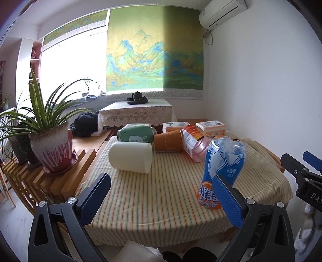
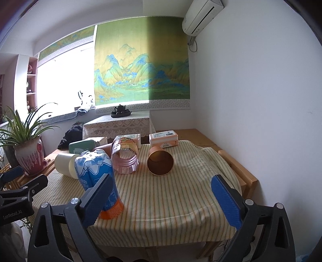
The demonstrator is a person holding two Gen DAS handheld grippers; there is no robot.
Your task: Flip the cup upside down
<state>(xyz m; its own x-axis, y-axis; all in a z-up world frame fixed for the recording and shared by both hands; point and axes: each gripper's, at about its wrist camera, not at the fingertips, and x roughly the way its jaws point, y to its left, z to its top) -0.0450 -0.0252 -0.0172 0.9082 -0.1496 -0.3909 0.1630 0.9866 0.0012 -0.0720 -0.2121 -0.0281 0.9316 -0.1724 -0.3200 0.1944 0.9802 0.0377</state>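
Ahead of the wide-open, empty right gripper (image 2: pixel 161 198), the orange cup (image 2: pixel 160 163) lies sideways, mouth toward the jaws; left gripper (image 1: pixel 163 196) equally open, empty.

We see a lived-in home room: a green landscape-painted window blind (image 1: pixel 155 52), a white wall-mounted air conditioner (image 1: pixel 222 12), a leafy plant in a glazed ceramic pot (image 1: pixel 51 150), and what seems a dark tea set (image 1: pixel 137 97) on a lace-covered side table (image 1: pixel 136 113).

I see the blue bottle-cut cup (image 1: pixel 222 167) (image 2: pixel 98 177) standing upside down on the striped tablecloth (image 1: pixel 151 201) (image 2: pixel 171 201), orange end down, near the front edge.
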